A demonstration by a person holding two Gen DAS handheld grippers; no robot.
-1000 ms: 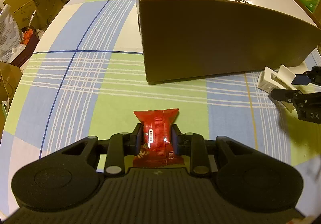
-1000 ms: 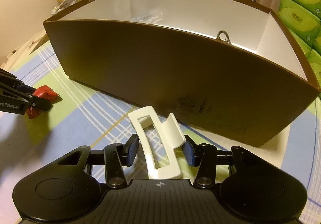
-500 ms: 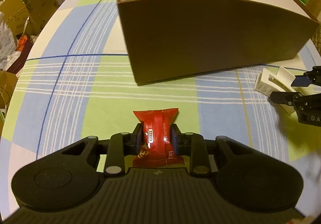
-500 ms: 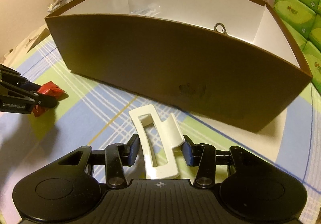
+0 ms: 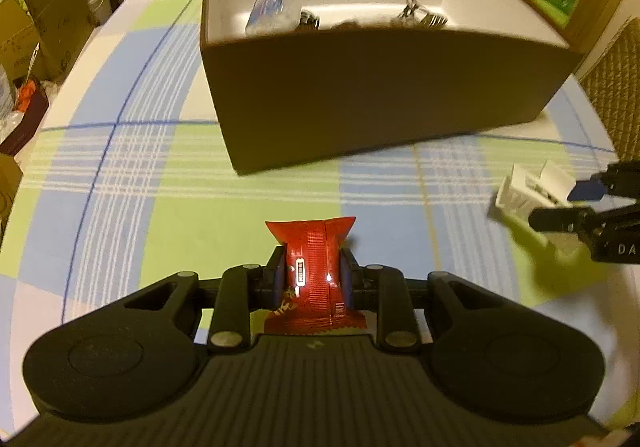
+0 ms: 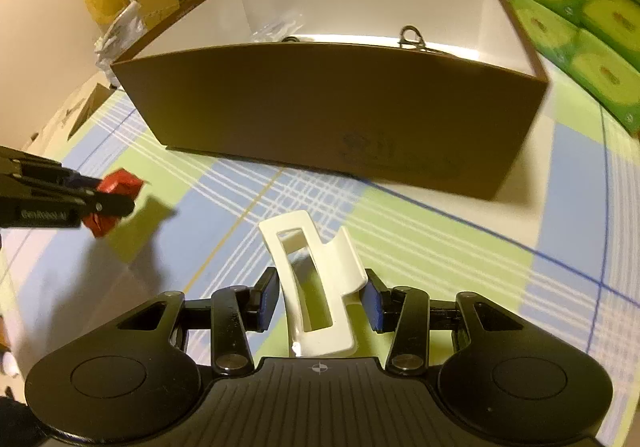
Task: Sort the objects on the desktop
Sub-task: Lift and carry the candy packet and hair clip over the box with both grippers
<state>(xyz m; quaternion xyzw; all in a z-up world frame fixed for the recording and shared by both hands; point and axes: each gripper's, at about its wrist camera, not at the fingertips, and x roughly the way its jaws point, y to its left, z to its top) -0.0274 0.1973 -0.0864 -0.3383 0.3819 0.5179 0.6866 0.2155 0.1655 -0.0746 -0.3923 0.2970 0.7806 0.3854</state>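
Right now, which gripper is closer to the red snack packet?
Left. The left gripper is clamped on the red snack packet; the right gripper, off to its right, holds the white clip.

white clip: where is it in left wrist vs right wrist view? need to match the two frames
Left wrist: white clip at the far right edge, mid-height, held in the right gripper.
Right wrist: white clip at bottom centre, between the gripper's blue pads.
Shared landmark: the brown box, behind the clip in both views.
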